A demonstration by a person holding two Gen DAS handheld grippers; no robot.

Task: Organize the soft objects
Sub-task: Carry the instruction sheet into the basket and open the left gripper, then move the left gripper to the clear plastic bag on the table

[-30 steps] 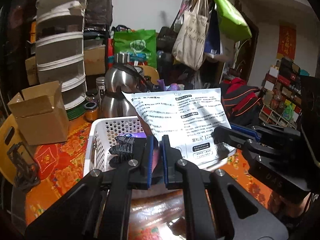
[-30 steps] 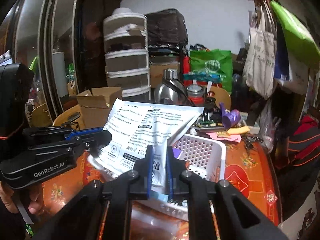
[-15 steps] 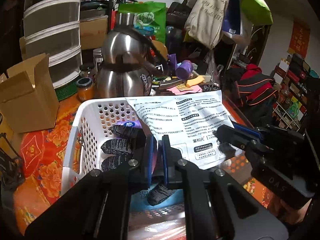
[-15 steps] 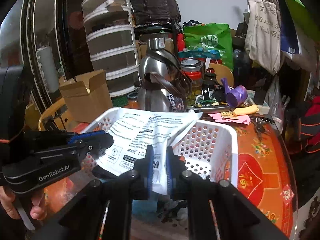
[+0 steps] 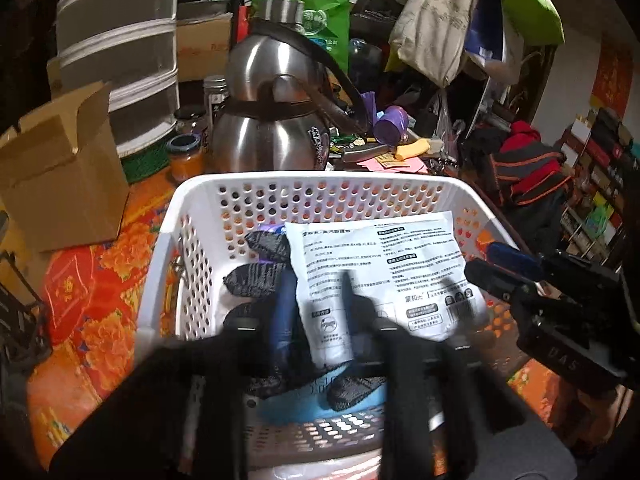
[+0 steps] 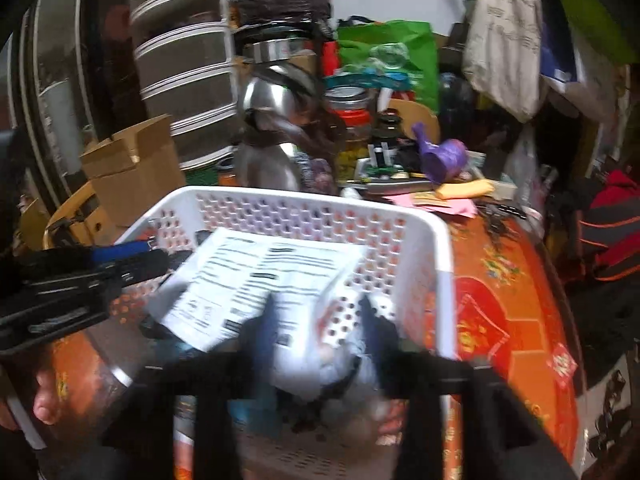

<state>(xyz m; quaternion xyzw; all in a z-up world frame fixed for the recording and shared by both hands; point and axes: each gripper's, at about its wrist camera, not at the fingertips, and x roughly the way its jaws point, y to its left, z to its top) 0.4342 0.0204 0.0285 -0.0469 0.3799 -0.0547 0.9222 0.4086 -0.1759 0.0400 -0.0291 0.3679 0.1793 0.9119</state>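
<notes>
Cluttered table, white basket (image 5: 304,184) | both grippers' fingers (image 5: 280,320) opening astride printed pouch (image 5: 380,272)

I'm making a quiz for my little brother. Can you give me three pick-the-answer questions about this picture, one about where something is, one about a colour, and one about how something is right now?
1. Where is the white printed packet?
A. In the white basket
B. On the cardboard box
C. Hanging on the wall

2. What colour is the small scoop behind the basket?
A. Yellow
B. Purple
C. White

3. How is the cardboard box?
A. Taped shut
B. Crushed flat
C. Flaps open

Answers:
1 A, the packet lies over the dark socks inside the basket.
2 B, the scoop beside the steel kettle is purple.
3 C, the box's top flaps stand up.
</notes>
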